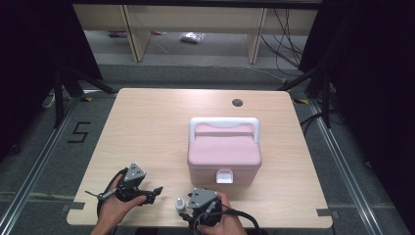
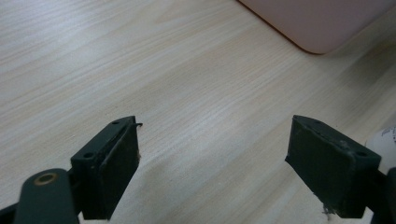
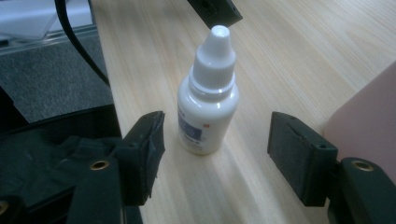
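so the table (image 1: pixel 147 127) is light wood, and a pink box (image 1: pixel 224 156) with a white handle (image 1: pixel 224 122) and a white latch (image 1: pixel 224 176) on its near side sits a bit right of the middle.

the left gripper (image 1: pixel 155 190) is in the person's left hand (image 1: pixel 117 203) down at the near edge. in the left gripper view its jaws are spread wide with nothing between them, just bare table. a rounded corner of the pink box shows up ahead and off to the right of the jaws, well apart from them.

the right gripper (image 1: pixel 182 214) is in the right hand (image 1: pixel 222 223), just in front of the box. in the right gripper view the jaws are wide open too, and a little white dropper bottle (image 3: pixel 207 100) stands upright on the table just ahead of the gap, a touch closer to the left jaw. neither jaw touches it. it's got a white cap (image 3: pixel 215 51) and a label i can't read. the pink box pokes in just past the right jaw. a black tip of the left gripper shows right behind the bottle.

from the high view the bottle sits between the two grippers, near the table's front edge.
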